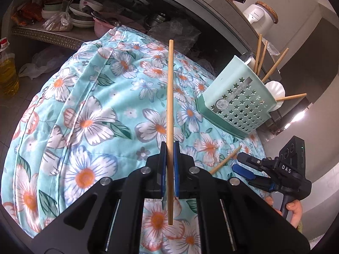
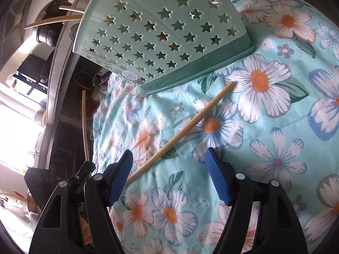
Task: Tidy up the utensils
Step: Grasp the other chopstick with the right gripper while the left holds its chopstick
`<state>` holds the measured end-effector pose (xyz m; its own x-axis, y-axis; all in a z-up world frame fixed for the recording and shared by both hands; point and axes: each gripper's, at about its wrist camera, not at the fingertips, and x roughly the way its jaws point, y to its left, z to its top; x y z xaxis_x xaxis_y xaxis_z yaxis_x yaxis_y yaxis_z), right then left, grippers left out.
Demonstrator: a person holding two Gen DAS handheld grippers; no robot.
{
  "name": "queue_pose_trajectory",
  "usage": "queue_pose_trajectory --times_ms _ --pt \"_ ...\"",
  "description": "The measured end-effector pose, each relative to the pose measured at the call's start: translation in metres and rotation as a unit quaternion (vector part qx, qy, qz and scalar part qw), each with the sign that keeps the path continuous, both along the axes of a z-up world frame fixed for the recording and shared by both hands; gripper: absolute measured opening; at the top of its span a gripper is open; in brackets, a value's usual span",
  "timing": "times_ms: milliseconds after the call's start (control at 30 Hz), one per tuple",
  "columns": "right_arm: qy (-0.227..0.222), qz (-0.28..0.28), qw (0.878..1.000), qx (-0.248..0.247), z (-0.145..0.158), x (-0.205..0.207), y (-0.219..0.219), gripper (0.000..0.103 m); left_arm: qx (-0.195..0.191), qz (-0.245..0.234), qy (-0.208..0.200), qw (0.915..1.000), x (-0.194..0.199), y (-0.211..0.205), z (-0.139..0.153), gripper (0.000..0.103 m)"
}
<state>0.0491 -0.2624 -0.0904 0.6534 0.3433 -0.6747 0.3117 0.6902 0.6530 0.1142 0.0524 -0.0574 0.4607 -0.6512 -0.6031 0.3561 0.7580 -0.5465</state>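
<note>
Now, in the left wrist view, your left claw (image 1: 169, 165) is clamped on a chopstick (image 1: 170, 97) that stands nearly upright through frame centre, probably gripped low for tipping into the green star-holed holder (image 1: 235, 103) at right, where other chopsticks (image 1: 273, 68) already lean. Open flowered cloth (image 1: 101, 110) lies between. In the right wrist view, your right claw (image 2: 169, 173) stands open, empty, with a loose chopstick (image 2: 182, 131) lying diagonally toward the holder's base (image 2: 190, 78), near the cloth's left edge.
</note>
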Motion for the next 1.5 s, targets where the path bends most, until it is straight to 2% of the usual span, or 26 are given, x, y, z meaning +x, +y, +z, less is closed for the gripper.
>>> queue_pose_trajectory --times_ms 100,300,400,667,767,867,933,1100,1133,1367,1500 --pt "0.000 -0.019 1.000 -0.001 -0.001 0.016 0.013 0.069 -0.002 0.001 0.002 1.0000 0.001 0.001 -0.003 0.005" --pt "0.005 -0.091 0.996 -0.023 0.000 0.025 0.030 0.069 -0.012 0.001 0.009 0.9999 0.003 0.005 -0.010 0.005" --pt "0.016 -0.111 0.992 -0.058 0.003 0.031 0.045 0.069 -0.018 -0.001 0.012 0.9998 0.004 0.006 -0.015 0.005" --pt "0.044 -0.110 0.982 -0.148 0.009 0.052 0.081 0.068 -0.030 -0.003 0.009 0.9995 0.004 0.012 -0.019 0.005" --pt "0.049 -0.103 0.976 -0.185 0.009 0.054 0.096 0.061 -0.037 -0.002 0.009 0.9993 0.005 0.016 -0.020 0.005" --pt "0.052 -0.102 0.972 -0.204 0.009 0.052 0.104 0.048 -0.043 -0.001 0.007 0.9990 0.005 0.020 -0.019 0.005" --pt "0.053 -0.104 0.973 -0.201 0.007 0.048 0.103 0.036 -0.047 -0.001 0.006 0.9989 0.005 0.022 -0.019 0.005" --pt "0.049 -0.103 0.979 -0.167 0.005 0.042 0.084 0.024 -0.051 -0.009 0.003 0.9987 0.002 0.023 -0.018 0.005" --pt "0.047 -0.102 0.981 -0.158 0.003 0.036 0.065 0.022 -0.051 -0.011 0.002 0.9987 0.001 0.022 -0.017 0.005" --pt "0.039 -0.056 0.991 -0.116 0.004 0.023 0.045 0.019 -0.050 -0.020 -0.003 0.9985 -0.002 0.018 -0.010 0.005" --pt "0.034 -0.023 0.994 -0.105 0.009 0.008 0.033 0.019 -0.046 -0.043 0.003 0.9980 -0.007 0.009 -0.007 0.005"
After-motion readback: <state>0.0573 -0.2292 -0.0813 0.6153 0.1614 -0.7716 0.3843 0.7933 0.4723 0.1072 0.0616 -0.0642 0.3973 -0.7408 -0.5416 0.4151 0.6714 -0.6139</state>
